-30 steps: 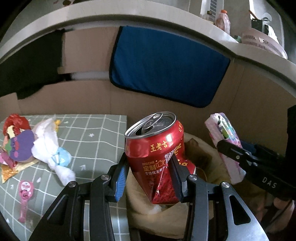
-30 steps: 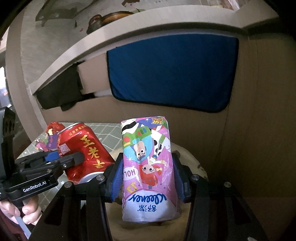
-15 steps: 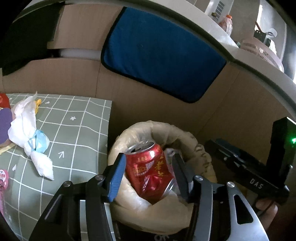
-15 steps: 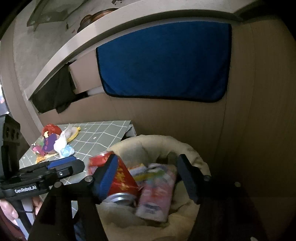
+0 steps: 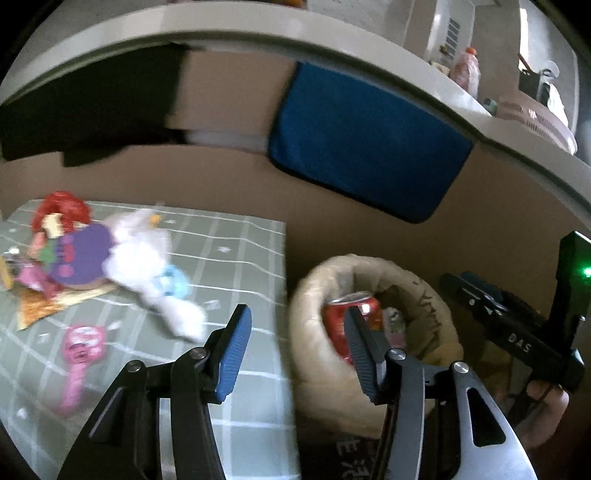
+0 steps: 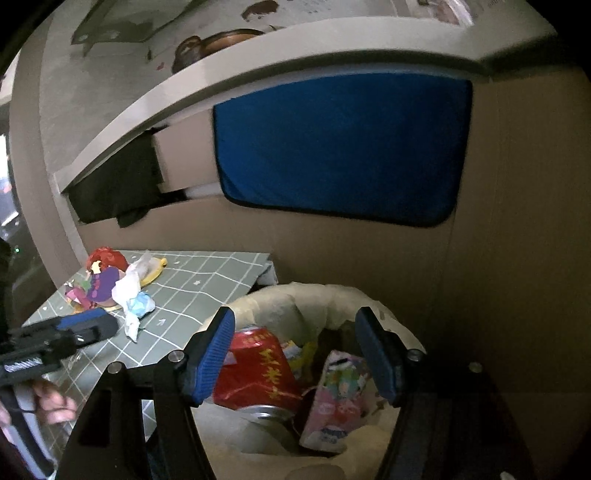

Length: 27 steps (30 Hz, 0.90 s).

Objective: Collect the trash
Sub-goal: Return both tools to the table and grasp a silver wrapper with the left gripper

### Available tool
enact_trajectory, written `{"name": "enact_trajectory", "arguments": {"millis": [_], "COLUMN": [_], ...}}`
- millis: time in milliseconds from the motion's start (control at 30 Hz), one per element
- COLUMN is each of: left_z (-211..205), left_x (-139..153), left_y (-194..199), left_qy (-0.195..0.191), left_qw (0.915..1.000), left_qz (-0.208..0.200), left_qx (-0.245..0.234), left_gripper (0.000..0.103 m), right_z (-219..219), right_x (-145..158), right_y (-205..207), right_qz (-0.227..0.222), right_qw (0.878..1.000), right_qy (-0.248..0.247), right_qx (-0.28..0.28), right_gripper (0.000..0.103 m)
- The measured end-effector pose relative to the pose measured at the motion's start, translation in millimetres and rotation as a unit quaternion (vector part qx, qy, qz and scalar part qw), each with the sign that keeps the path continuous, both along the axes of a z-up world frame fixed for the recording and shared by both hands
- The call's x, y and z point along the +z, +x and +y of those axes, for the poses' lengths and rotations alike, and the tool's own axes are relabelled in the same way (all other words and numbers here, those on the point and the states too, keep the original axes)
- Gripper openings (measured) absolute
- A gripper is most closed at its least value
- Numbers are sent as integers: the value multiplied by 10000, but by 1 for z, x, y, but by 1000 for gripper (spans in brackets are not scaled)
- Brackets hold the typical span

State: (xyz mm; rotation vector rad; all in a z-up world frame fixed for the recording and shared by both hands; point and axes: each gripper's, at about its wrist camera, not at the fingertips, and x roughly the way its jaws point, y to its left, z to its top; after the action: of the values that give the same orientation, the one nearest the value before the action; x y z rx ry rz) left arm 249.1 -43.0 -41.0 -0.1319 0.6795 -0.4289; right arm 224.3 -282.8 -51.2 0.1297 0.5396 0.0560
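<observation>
A beige trash bag stands beside the table. In it lie a dented red can and a pink tissue pack. The can also shows in the left wrist view, in the bag. My right gripper is open and empty just above the bag's mouth. My left gripper is open and empty, over the table edge and the bag's left rim. On the green checked table lie a white crumpled tissue, a purple and red wrapper pile and a pink toy.
A cardboard wall with a blue cloth stands behind the bag and table. A grey shelf runs overhead. The other gripper and hand show at the right of the left wrist view.
Both grippers opened and dropped the can and the tissue pack into the bag. The left gripper then swung left toward the table.
</observation>
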Motion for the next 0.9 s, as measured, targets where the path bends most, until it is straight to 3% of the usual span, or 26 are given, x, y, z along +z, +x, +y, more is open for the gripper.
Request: {"name": "enact_trajectory", "arguments": {"millis": [200, 333, 533, 767, 900], "left_z": [59, 117, 189, 226, 242], "left_x": [11, 5, -13, -28, -30], "left_y": [-19, -15, -13, 6, 24], "left_qy": [86, 127, -435, -785, -1214], "left_qw": [9983, 9917, 9790, 9713, 9599], "left_qz": [-107, -7, 251, 412, 558], "left_qx": [559, 1281, 1977, 2207, 2466], "left_gripper": [53, 53, 53, 53, 53], "right_z": [36, 71, 121, 173, 194], "right_x": [9, 18, 17, 5, -3], "right_y": [3, 6, 22, 43, 57], "right_qz": [-135, -308, -90, 166, 307], "right_qw": [9990, 9975, 9917, 9821, 9786], "right_qy": [12, -224, -193, -261, -346], "right_qx": [418, 599, 1271, 1860, 2003], "right_gripper": [66, 66, 66, 65, 65]}}
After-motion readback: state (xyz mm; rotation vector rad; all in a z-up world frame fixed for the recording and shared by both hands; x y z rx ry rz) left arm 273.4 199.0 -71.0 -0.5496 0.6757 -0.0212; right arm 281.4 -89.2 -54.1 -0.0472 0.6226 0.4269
